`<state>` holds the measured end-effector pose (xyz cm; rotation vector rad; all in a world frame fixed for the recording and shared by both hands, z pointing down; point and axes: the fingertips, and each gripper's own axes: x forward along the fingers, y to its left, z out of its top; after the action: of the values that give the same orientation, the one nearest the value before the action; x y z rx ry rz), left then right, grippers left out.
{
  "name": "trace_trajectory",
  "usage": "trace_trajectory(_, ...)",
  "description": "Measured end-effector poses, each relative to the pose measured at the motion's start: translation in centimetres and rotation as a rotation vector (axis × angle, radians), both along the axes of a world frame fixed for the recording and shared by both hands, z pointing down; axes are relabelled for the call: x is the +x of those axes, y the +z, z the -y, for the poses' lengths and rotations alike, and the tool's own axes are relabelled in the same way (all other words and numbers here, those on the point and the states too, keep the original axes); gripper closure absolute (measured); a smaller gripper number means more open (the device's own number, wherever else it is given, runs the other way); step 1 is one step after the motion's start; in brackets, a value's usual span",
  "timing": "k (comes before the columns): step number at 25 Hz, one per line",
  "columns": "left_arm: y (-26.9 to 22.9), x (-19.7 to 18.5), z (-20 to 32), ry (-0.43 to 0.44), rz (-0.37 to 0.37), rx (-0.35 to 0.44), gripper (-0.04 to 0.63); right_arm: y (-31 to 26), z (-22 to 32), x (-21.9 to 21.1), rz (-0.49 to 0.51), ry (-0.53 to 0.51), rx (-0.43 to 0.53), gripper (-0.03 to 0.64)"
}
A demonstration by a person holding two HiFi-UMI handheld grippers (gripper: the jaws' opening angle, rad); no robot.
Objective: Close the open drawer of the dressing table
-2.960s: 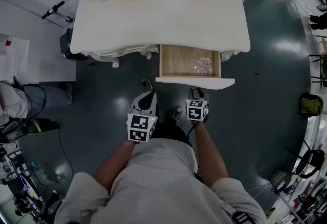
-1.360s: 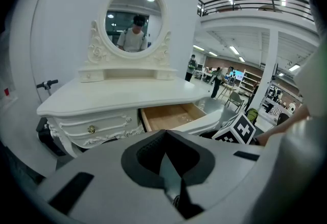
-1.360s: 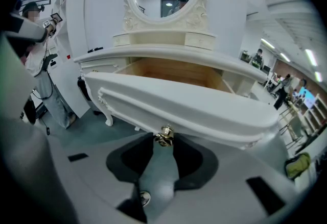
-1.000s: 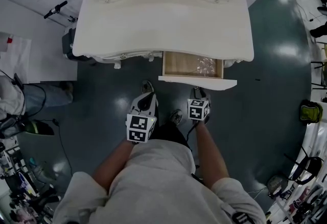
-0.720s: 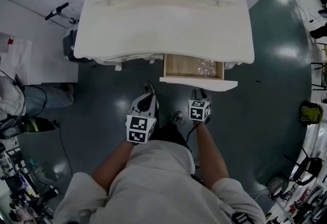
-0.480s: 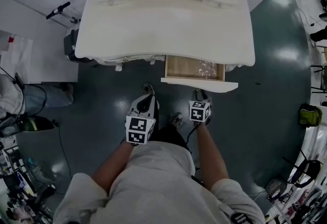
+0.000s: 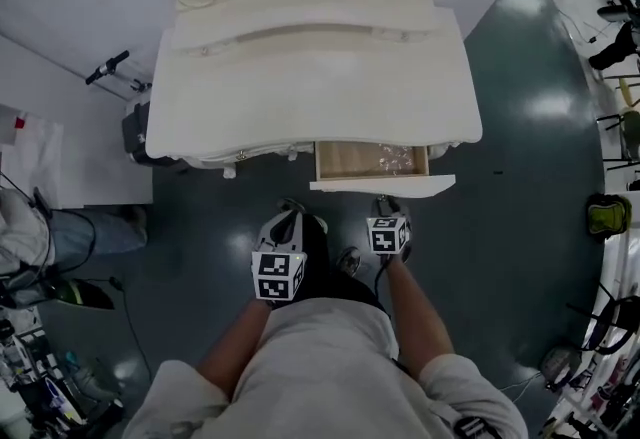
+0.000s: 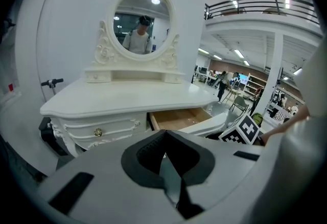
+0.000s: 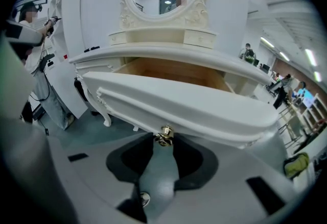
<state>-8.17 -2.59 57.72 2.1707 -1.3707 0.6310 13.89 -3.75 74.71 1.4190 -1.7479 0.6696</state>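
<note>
Right gripper (image 9: 163, 142) seems clamped on the brass knob (image 9: 164, 134), though its tips blur the contact. The drawer (image 7: 382, 185) juts partway from the dressing table's (image 7: 310, 77) front, so pushing it flush remains.

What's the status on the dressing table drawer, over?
Left gripper shut, empty, short of the table. Right gripper shut, fingers at the brass knob. Drawer partly open, wood inside showing. Nothing seen blocking it.

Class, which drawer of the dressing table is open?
The right drawer: pulled out, wooden inside showing, its knob between the right gripper jaws. The left drawer sits flush.
</note>
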Motion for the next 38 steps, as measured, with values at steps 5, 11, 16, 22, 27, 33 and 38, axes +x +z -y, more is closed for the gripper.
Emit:
trace_trajectory(5,0.2,0.0,0.8,-0.019,-0.001,-0.005,0.589,-0.2,0.8,0.3,-0.003,-0.013,0.014,0.485)
trace_trajectory(11,0.4,0.6,0.9,0.002,0.007,-0.012,0.589,-0.1,0.7,0.4,-0.004,-0.007,0.008,0.485)
trace_trajectory(16,0.0,0.8,1.7,0.017,0.007,-0.007,0.589,-0.2,0.9,0.4,-0.003,-0.001,0.002,0.485)
trace_trajectory(22,0.6,0.7,2.2,0.04,0.01,-0.021,0.589,0.0,1.3,0.0,-0.006,-0.005,-0.001,0.485)
trace_trajectory(27,0.4,1.2,2.7,0.048,0.012,-0.022,0.589,-0.1,1.7,0.3,-0.01,-0.004,0.004,0.485)
trace_trajectory(33,0.5,1.2,2.9,0.047,0.02,-0.027,0.589,0.0,2.1,0.4,-0.007,-0.007,0.003,0.485)
trace_trajectory(38,0.3,0.6,3.4,0.034,0.02,-0.022,0.589,0.1,2.6,0.2,-0.008,-0.009,0.0,0.485)
